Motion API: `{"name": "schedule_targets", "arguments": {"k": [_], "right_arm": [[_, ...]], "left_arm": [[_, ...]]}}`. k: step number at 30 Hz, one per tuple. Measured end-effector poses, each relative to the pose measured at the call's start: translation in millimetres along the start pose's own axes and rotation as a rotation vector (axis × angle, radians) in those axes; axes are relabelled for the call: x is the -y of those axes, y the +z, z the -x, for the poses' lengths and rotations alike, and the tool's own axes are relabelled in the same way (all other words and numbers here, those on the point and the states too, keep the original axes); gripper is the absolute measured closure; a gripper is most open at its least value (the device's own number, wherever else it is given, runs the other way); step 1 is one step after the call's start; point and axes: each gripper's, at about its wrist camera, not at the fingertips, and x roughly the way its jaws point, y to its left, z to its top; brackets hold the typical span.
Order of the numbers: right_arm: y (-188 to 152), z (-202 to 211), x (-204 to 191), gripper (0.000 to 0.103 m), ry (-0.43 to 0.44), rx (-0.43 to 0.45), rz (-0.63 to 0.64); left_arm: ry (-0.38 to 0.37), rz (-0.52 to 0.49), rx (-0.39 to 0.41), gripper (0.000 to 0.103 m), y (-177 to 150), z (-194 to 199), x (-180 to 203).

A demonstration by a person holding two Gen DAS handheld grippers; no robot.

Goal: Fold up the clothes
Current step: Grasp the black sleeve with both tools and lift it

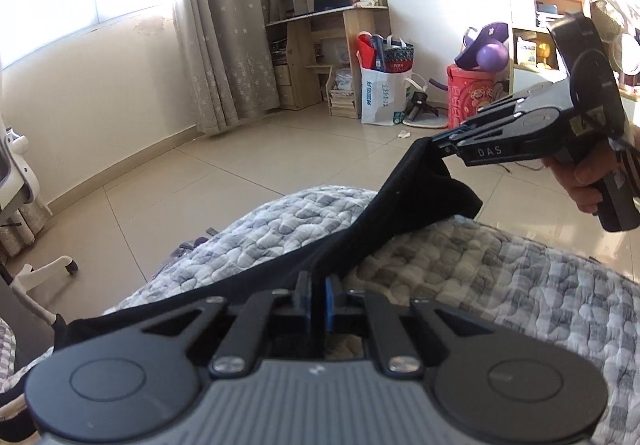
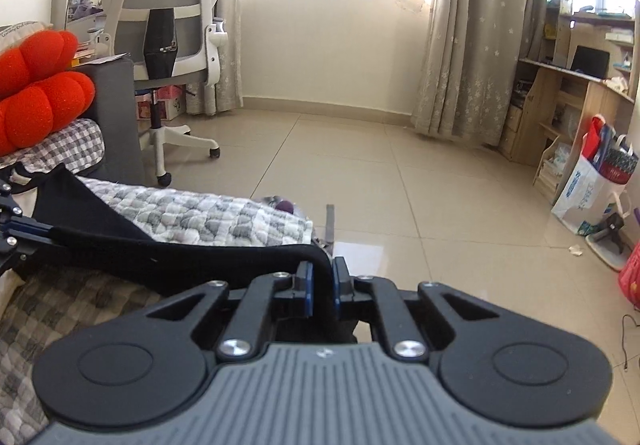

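Note:
A black garment (image 1: 392, 213) is stretched in the air above a grey-and-white quilted bed cover (image 1: 280, 221). My left gripper (image 1: 319, 295) is shut on one edge of it, the cloth pinched between the blue pads. In the left wrist view the right gripper (image 1: 442, 144), held by a hand (image 1: 580, 177), is shut on the far corner, and a loose fold hangs below it. The right wrist view shows my right gripper (image 2: 322, 285) shut on the black garment (image 2: 180, 245), whose edge runs left to the left gripper (image 2: 24, 233) at the frame's border.
The quilted cover (image 2: 200, 217) ends at a tiled floor (image 2: 400, 185). A white office chair (image 2: 168, 45) and red cushions (image 2: 40, 93) stand on the left. A wooden desk (image 1: 328, 45), shopping bags (image 1: 384, 85), a red box (image 1: 472, 97) and shelves line the far wall.

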Motion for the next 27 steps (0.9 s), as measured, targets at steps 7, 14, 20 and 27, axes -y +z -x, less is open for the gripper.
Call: {"name": "schedule_targets", "arguments": {"k": [7,14,20,27], "right_arm": [[16.2,2.9,-17.3,0.093,-0.099,0.096,0.143],[-29.9,26.2,-11.8,0.093,-0.112,0.018,0.216],[-63.7,66.3,-25.6,0.093,-0.117,-0.012,0.253],[-75.3,72.9,-39.9,0.093,-0.032,-0.118,0.238]], "left_arm": [[-0.011,0.060,0.071,0.097,4.2,10.2,-7.6],[-0.137,-0.060,-0.021,0.097,-15.8,5.7,10.3],[-0.202,-0.092,-0.056,0.097,-27.8,7.3,7.9],[-0.273,-0.101,-0.091,0.096,-29.6,10.9,-2.0]]}}
